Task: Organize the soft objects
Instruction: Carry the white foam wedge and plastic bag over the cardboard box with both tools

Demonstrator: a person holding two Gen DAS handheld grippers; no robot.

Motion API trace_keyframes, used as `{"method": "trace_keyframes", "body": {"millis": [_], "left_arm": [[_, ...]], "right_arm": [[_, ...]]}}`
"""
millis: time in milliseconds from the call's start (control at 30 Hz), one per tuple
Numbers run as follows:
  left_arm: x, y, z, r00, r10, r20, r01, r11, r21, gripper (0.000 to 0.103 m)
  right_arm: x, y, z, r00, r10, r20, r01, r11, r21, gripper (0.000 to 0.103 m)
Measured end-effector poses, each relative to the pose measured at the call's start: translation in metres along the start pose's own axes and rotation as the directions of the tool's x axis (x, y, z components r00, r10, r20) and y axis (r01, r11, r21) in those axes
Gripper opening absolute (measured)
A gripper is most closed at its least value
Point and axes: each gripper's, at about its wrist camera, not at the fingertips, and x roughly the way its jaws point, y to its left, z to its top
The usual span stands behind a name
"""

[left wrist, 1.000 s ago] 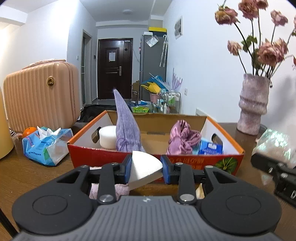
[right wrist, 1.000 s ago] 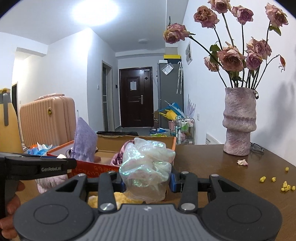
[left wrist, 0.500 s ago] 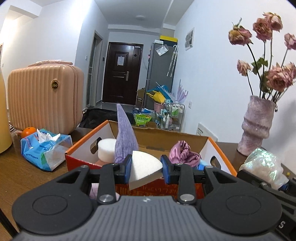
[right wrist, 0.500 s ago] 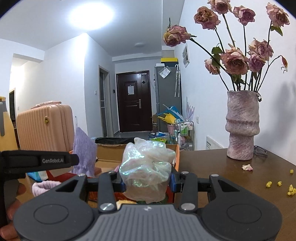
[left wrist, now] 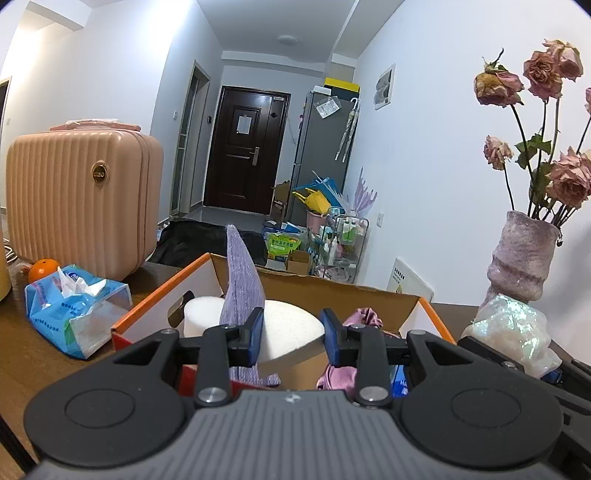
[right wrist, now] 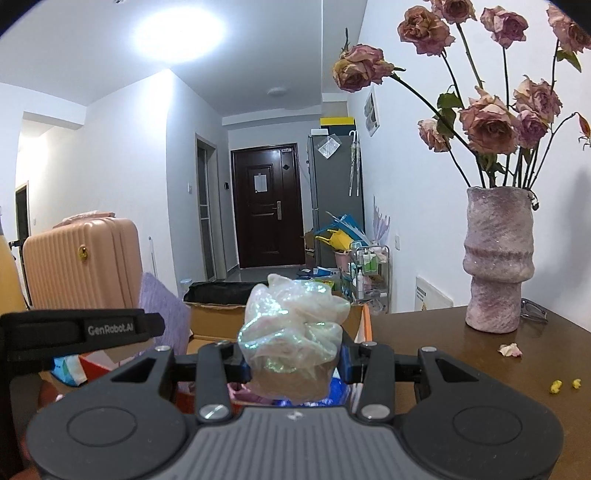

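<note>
Ceiling light (right wrist: 177, 31) in right wrist view blown out to white glare, high above and left of the fingers; walls evenly bright with a cool bluish cast. Left wrist view: wall beyond the fingers lit unevenly, brighter upper left. Strong fisheye bending and black corners at edges. Gripper bodies nearest the lens soft; background sharp.

The words "GenRobot.AI" stand in pale letters on the black arm of the left tongs (right wrist: 85, 330), seen at the left edge of the right wrist view; print on the blue tissue pack (left wrist: 70, 310), the green bag (left wrist: 283, 244) and the door notice (left wrist: 242, 124) is too small to read
</note>
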Motion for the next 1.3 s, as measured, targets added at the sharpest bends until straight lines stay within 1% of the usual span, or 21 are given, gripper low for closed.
{"method": "trace_keyframes", "body": {"millis": [233,600,900,1133,1300], "left_arm": [[0.017,0.003,0.008,1.000,0.005,0.004,-0.005,1.000,-0.012,0.034],[0.046,0.006,0.016,1.000,0.023,0.002,-0.023,1.000,-0.015,0.034],[0.069,0.006,0.019,0.999,0.044,-0.007,-0.044,0.999,0.002,0.034],[0.086,0.004,0.017,0.998,0.066,-0.023,-0.065,0.997,0.043,0.034],[0.092,0.000,0.015,0.997,0.072,-0.021,-0.071,0.995,0.066,0.034]], "right_arm": [[0.021,0.002,0.006,1.000,0.003,-0.008,-0.003,1.000,-0.002,0.040],[0.057,0.004,0.014,0.999,0.005,-0.053,-0.006,1.000,-0.023,0.040],[0.087,0.000,0.019,0.994,-0.003,-0.111,-0.002,0.999,-0.042,0.040],[0.107,-0.006,0.020,0.987,-0.005,-0.162,-0.002,0.999,-0.042,0.040],[0.121,-0.006,0.019,0.979,0.003,-0.202,-0.012,0.999,-0.042,0.040]]}}
